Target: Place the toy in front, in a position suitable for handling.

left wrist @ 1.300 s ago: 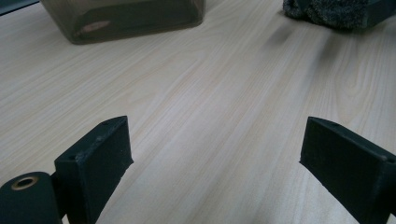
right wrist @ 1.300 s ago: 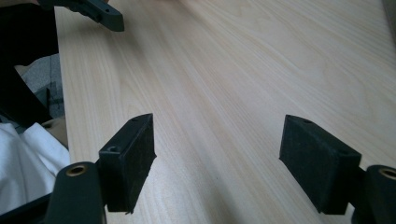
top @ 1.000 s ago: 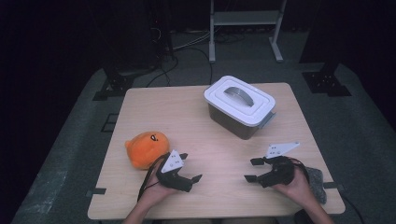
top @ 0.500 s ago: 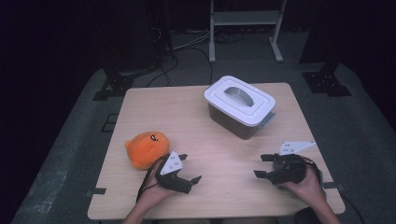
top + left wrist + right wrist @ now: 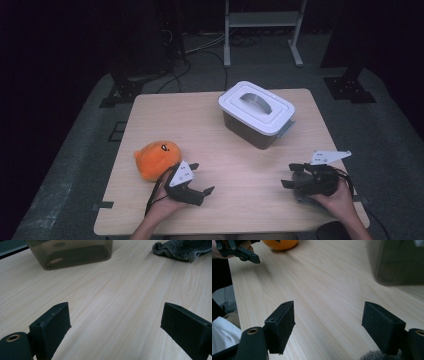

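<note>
Two grippers, both empty, are what you have at the near edge of the table (image 5: 210,125), so as far as these views show, the work has barely begun. Your left gripper (image 5: 199,180) rests low on the wood with its jaws spread wide and nothing between them; its own camera looks across bare tabletop toward the lower wall of the box. Your right gripper (image 5: 290,176) sits near the right front corner, jaws likewise wide apart and gripping nothing. The orange plush toy (image 5: 157,157) lies on the table just beside your left gripper, on its far left side, perhaps touching the hand that holds it, though that is hard to tell from above; it has not been picked up. The storage box (image 5: 256,116), smoky and translucent with a white lid (image 5: 257,104) and a grey handle, stands toward the far right of the table, well apart from the toy and from both grippers. The lid sits flat on the box and looks shut. A grey cloth (image 5: 183,250) lies at the right front of the table, by your right hand. My reading is that nothing is done yet: the toy is ungrasped and the box unopened, so grasping the toy, which is nearest, and any handling of the lid are all left to you.
</note>
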### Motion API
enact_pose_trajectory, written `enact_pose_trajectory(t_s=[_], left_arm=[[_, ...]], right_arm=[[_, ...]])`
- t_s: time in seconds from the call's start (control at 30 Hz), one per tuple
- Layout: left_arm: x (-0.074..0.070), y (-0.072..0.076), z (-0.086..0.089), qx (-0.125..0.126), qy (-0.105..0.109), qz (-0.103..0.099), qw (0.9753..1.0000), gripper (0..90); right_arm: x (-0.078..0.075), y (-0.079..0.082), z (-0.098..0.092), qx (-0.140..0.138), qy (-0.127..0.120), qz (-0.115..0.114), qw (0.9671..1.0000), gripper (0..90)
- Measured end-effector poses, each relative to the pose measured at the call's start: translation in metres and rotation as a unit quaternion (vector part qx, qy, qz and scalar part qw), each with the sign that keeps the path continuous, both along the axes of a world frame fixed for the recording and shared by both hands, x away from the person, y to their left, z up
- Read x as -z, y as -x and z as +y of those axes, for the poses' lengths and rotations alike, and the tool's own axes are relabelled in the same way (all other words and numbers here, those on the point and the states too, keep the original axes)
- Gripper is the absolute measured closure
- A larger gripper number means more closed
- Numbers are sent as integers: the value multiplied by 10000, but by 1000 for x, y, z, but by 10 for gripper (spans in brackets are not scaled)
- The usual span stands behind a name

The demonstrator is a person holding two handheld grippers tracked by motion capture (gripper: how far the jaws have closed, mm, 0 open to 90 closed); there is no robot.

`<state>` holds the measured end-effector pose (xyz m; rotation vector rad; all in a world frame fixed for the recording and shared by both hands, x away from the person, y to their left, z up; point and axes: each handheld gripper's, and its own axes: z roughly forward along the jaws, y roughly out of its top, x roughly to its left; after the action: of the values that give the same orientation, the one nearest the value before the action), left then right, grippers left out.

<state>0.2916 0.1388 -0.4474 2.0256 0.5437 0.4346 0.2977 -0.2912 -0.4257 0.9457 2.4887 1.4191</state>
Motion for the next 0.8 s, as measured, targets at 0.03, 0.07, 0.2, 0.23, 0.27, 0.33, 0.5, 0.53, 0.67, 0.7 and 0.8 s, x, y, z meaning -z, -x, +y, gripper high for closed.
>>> enact_pose_trajectory(t_s=[0.03, 0.07, 0.2, 0.23, 0.27, 0.33, 0.5, 0.53, 0.67, 0.7, 0.8], left_arm=[[0, 0, 0, 0, 0, 0, 10000, 80], [-1, 0, 0, -5, 9, -17, 10000, 80], [-6, -2, 4, -111, 65, -122, 9998, 80], [-8, -2, 6, -139, 75, -140, 9998, 80], [-13, -5, 12, -247, 159, -195, 9994, 80], [-15, -7, 16, -290, 166, -240, 9992, 80], [-24, -14, 37, -637, 202, -405, 9969, 81], [-28, -18, 47, -801, 248, -470, 9954, 81], [-33, -23, 68, -1123, 322, -552, 9916, 81], [-33, -23, 68, -1123, 322, -552, 9916, 81], [-35, -27, 84, -1367, 365, -590, 9882, 81]], right_arm=[[0, 0, 0, 0, 0, 0, 10000, 250], [0, 0, -2, 34, -7, -3, 10000, 251], [1, 0, -6, 78, -8, 8, 10000, 251], [1, 0, -6, 75, 4, 10, 10000, 250], [2, 0, -6, 63, 25, 40, 10000, 251], [2, 0, -5, 57, 49, 36, 10000, 250], [3, 0, -4, 30, 78, 54, 10000, 250], [3, 0, -4, 18, 80, 79, 9999, 250], [4, -1, -3, -9, 115, 97, 9999, 250], [4, -1, -3, -9, 115, 97, 9999, 250], [5, -1, -2, -26, 124, 110, 9999, 250]])
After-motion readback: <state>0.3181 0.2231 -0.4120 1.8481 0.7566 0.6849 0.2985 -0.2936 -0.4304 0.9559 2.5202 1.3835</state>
